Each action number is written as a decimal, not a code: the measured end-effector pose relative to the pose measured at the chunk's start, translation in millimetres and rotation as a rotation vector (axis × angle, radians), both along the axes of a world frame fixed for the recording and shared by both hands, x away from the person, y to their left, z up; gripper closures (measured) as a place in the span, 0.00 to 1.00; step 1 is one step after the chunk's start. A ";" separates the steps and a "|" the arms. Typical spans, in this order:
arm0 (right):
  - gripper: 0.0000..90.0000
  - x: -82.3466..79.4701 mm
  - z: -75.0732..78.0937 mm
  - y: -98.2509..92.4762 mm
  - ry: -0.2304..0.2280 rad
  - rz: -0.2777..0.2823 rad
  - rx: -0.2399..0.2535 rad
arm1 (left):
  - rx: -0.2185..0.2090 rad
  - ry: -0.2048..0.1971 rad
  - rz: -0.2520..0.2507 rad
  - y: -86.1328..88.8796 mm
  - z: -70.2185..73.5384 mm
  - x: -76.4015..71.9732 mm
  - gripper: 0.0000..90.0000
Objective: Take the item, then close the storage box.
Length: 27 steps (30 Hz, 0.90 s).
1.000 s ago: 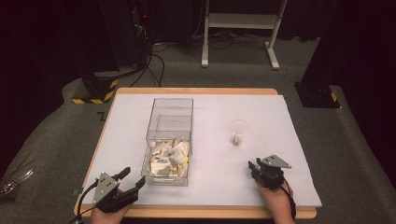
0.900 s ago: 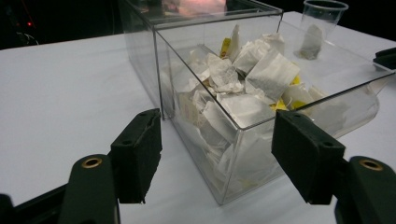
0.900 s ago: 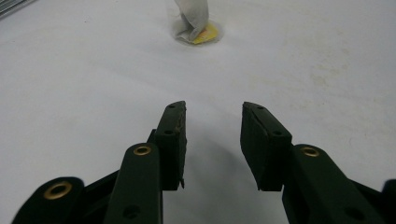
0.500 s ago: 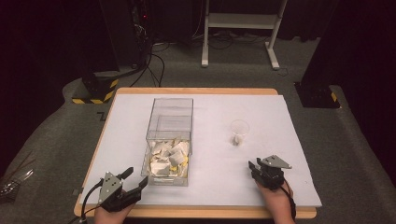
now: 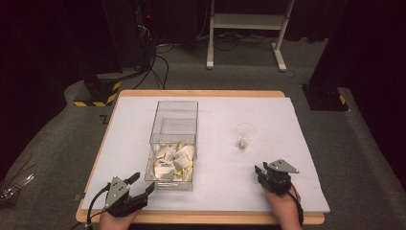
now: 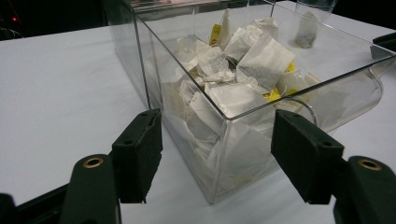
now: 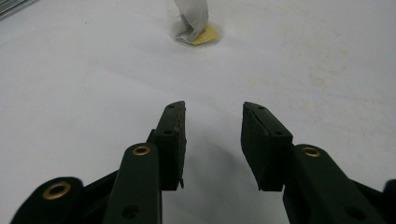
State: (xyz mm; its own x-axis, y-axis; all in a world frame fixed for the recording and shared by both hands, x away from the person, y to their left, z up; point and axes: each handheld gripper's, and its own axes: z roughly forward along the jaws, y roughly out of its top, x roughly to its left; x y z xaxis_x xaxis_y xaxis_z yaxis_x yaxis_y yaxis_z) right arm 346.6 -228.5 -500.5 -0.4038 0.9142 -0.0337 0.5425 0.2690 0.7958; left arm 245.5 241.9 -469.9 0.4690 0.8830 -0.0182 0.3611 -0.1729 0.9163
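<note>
Tea bags (image 6: 261, 60) sit heaped in the near end of the clear box (image 5: 174, 124) on the desk (image 5: 287, 191). They're light, soft and tearable: pinch one by a top corner. Left gripper (image 6: 217, 154) jaws wide, empty, just short of the box. Right gripper (image 7: 212, 140) jaws half open, empty.

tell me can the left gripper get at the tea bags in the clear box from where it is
Probably yes: the left gripper sits open by the clear box's near corner, which has no lid, so lifting over the wall should reach the tea bags.
</note>
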 end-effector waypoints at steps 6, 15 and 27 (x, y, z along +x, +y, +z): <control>0.67 -0.1 0.0 -0.2 -0.002 0.000 0.001 | -0.004 -0.003 0.011 -2.0 -0.5 3.3 0.38; 0.67 0.1 -0.1 0.5 0.005 -0.001 -0.001 | -0.008 -0.017 0.039 -2.8 -0.3 6.8 0.35; 0.65 1.1 -0.1 0.0 0.010 -0.001 -0.003 | -0.026 -0.014 0.056 -2.4 -2.4 14.4 0.32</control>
